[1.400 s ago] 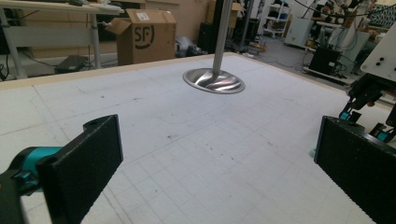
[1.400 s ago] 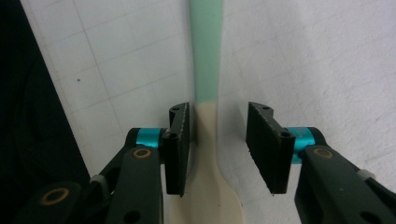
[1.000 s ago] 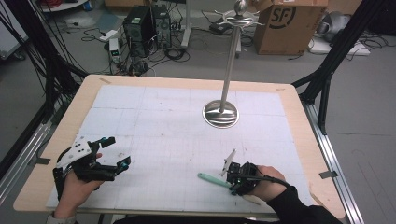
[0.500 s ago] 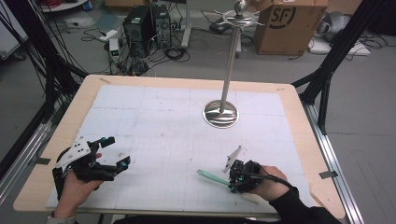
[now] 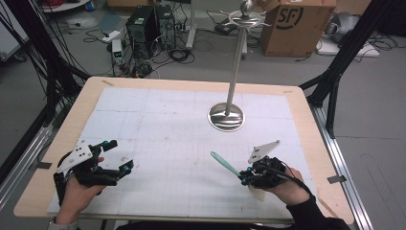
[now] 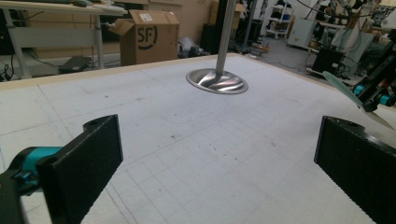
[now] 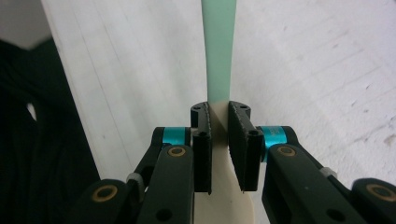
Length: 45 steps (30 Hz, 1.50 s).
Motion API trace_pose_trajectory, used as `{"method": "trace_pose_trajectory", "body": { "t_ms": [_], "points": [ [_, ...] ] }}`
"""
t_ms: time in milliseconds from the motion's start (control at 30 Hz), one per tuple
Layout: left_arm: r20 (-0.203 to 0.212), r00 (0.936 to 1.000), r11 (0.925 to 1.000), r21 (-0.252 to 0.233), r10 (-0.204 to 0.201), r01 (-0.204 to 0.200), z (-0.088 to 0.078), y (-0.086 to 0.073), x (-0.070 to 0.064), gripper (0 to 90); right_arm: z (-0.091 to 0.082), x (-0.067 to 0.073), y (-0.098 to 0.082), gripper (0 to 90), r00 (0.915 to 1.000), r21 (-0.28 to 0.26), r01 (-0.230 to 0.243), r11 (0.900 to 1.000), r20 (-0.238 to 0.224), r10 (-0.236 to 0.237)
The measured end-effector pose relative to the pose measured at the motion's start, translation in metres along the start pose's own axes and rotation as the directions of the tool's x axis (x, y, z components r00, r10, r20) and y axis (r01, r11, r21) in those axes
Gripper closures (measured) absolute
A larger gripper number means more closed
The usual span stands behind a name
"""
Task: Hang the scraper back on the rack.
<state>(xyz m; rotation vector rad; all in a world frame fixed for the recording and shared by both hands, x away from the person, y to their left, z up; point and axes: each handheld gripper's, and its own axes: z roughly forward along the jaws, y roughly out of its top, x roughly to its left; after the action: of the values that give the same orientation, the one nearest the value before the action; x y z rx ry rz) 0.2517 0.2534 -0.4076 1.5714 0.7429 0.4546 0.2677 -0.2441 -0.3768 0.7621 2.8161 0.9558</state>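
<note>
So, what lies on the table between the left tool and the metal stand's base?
Nothing: in the left gripper view, bare gridded mat runs from the open left tool to the stand's base.

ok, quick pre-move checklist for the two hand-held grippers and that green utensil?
1. Right hand-held gripper shut on the green utensil: ok.
2. Grip sits where green meets the cream part, centred between the jaws: ok.
3. Left hand-held gripper open, nothing between the jaws: ok.
4. Metal stand upright, apart from both grippers: ok.
5. Whether the utensil's tip is off the mat: cannot tell.
</note>
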Motion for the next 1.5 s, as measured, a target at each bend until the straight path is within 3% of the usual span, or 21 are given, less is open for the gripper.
{"method": "trace_pose_trajectory", "body": {
  "t_ms": [200,333,600,800,900,1300,1433,1500],
  "points": [
    [0.001,1.0,1.0,0.01,-0.001,0.001,0.0,0.0,0.0,1.7,-0.005,-0.008,-0.006,80.2,0.9999,-0.095,-0.013,0.995,0.008,0.013],
    [0.001,1.0,1.0,0.01,-0.001,0.001,0.0,0.0,0.0,1.7,-0.012,-0.016,-0.008,80.2,0.9991,-0.189,-0.032,0.982,0.022,0.036],
    [0.003,1.0,0.9999,0.014,0.0,0.0,0.001,-0.001,0.0,1.7,-0.029,-0.028,-0.01,80.2,0.9948,-0.371,-0.067,0.926,0.046,0.09],
    [0.003,1.0,0.9999,0.013,0.0,0.0,0.001,-0.001,-0.001,1.7,-0.038,-0.039,-0.011,80.2,0.9908,-0.492,-0.094,0.866,0.04,0.13],
    [0.003,1.0,0.9999,0.013,0.0,0.0,0.001,-0.001,-0.001,1.7,-0.041,-0.044,-0.012,80.3,0.9918,-0.528,-0.085,0.845,0.036,0.123],
    [0.007,1.0,0.9999,0.012,-0.005,0.005,0.002,-0.001,-0.001,1.7,-0.055,-0.063,-0.004,80.2,0.994,-0.616,-0.062,0.786,0.033,0.105],
    [0.022,0.9998,0.9999,-0.01,0.004,-0.004,0.003,0.0,-0.003,1.7,-0.061,-0.071,0.0,80.2,0.9954,-0.654,-0.05,0.755,0.029,0.091],
    [0.017,0.9998,0.9998,-0.019,0.004,-0.004,0.002,0.0,-0.003,1.7,-0.063,-0.076,0.002,80.2,0.9957,-0.662,-0.046,0.748,0.03,0.087]
  ]
}}
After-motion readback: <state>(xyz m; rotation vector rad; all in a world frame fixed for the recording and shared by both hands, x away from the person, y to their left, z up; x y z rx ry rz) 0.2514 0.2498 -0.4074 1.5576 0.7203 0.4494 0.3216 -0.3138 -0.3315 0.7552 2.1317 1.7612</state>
